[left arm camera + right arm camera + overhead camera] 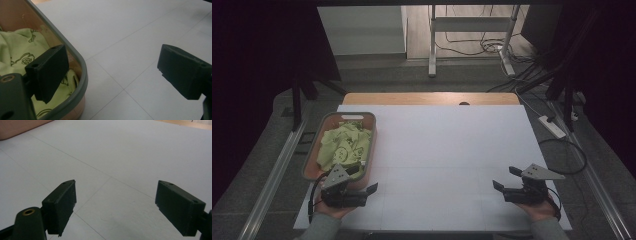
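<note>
Far left of table: basket [312, 150], pinkish-brown walls with grey rim, sitting at left edge of white table [452, 150]. Inside, crumpled green cloth [344, 145] with dark line print, heaped and filling most of basket, none hanging over rim as far as can be seen.

Just below basket's near corner: left gripper [371, 190], held low in left hand [329, 207], pointing toward table centre. Jaws spread wide, nothing between. In left gripper view, one jaw overlapping basket rim [83, 75] and cloth [17, 50] in the picture, other jaw over bare table [130, 37]; contact with rim not determinable, looks just beside rather than touching.

Centre: bare white surface, faint seam lines only.

Right: right gripper [504, 178], held in right hand [539, 207] near table's right near corner, well apart from basket. Jaws wide, empty; right gripper view confirms open gap over table [112, 150], with a corner of basket [15, 127] far off at upper left.

Judgement on step: start position, both grippers at rest height, cloth untouched in basket. Work in hand likely taking cloth out onto table.

Next move, as judged: turn left gripper toward basket, lift over rim, descend onto top fold of cloth, close on a raised ridge rather than flat area. Rim clearance to watch. Right gripper to come across once cloth is out.
</note>
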Tool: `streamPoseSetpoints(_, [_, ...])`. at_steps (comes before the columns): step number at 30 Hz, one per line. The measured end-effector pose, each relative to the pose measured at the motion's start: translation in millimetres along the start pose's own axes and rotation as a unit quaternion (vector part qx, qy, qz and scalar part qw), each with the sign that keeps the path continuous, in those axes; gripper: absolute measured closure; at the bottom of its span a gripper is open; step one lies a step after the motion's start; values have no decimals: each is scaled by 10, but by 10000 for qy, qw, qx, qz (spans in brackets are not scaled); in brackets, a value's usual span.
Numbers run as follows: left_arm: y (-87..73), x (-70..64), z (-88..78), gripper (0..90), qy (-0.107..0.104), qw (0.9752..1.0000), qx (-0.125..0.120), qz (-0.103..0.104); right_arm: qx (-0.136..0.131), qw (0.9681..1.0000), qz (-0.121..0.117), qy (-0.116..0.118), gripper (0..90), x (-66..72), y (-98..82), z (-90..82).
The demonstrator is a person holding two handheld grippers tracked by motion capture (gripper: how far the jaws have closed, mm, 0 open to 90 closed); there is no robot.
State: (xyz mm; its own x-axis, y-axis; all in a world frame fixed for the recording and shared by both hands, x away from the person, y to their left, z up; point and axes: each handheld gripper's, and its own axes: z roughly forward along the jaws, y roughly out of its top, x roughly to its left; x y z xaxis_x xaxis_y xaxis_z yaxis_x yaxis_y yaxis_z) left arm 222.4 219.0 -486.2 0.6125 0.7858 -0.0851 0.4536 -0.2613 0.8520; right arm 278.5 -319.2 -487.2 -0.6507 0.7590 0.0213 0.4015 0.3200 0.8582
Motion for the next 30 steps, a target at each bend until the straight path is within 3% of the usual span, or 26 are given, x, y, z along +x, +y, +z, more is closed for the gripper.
streamPoseSetpoints(30, [38, -38, -8, 121, -34, 10000, 35, 42, 23, 10000, -48, -58, 184, 16, 5, 0])
